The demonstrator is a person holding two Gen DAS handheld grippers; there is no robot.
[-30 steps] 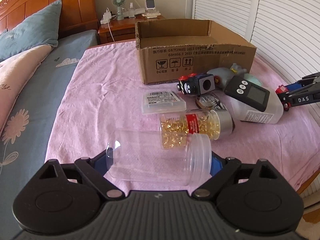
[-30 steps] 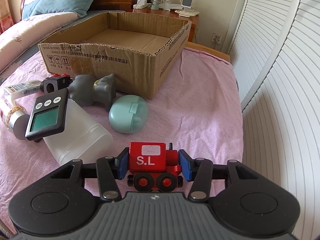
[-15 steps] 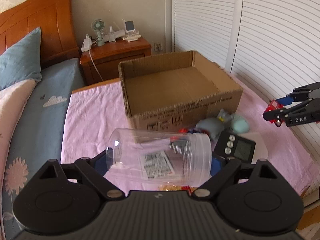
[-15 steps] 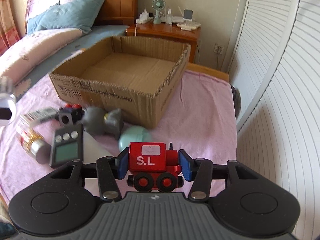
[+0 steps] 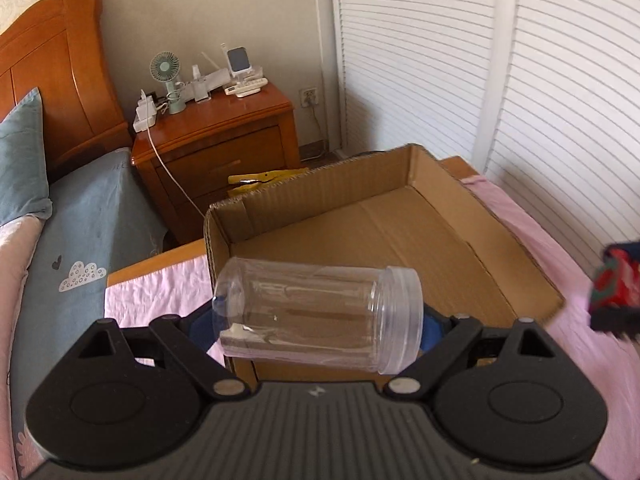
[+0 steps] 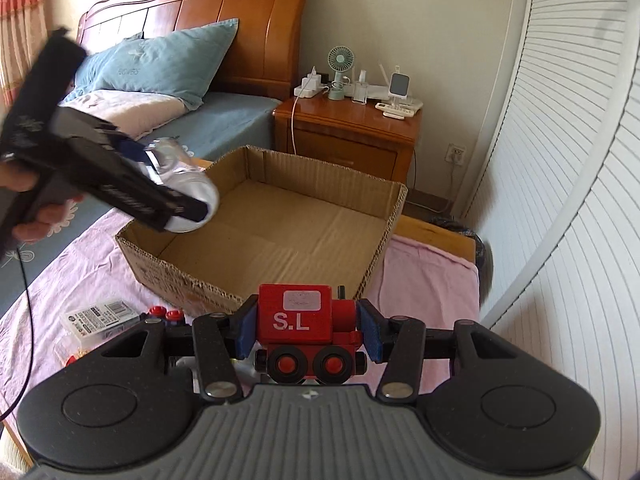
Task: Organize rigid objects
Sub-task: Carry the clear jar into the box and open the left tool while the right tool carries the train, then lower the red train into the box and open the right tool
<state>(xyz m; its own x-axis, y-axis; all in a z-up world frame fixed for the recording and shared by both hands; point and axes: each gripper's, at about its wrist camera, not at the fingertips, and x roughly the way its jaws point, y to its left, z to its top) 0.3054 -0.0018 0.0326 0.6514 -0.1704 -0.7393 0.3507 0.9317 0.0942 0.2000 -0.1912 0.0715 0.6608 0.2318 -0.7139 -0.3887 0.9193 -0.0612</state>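
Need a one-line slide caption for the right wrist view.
Right gripper clamps a red toy train before the empty cardboard box while the left gripper carries a clear jar over it.

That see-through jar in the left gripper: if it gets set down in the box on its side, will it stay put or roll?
The jar is a smooth round cylinder held sideways, so it would probably roll on the flat floor of the box. It looks empty and thin-walled, so likely light and easily nudged. Its clear plastic looks slick, so the left gripper might slip on it.

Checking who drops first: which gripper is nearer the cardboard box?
Left. The left gripper holds its clear jar over the cardboard box; the right gripper sits short of its near wall.
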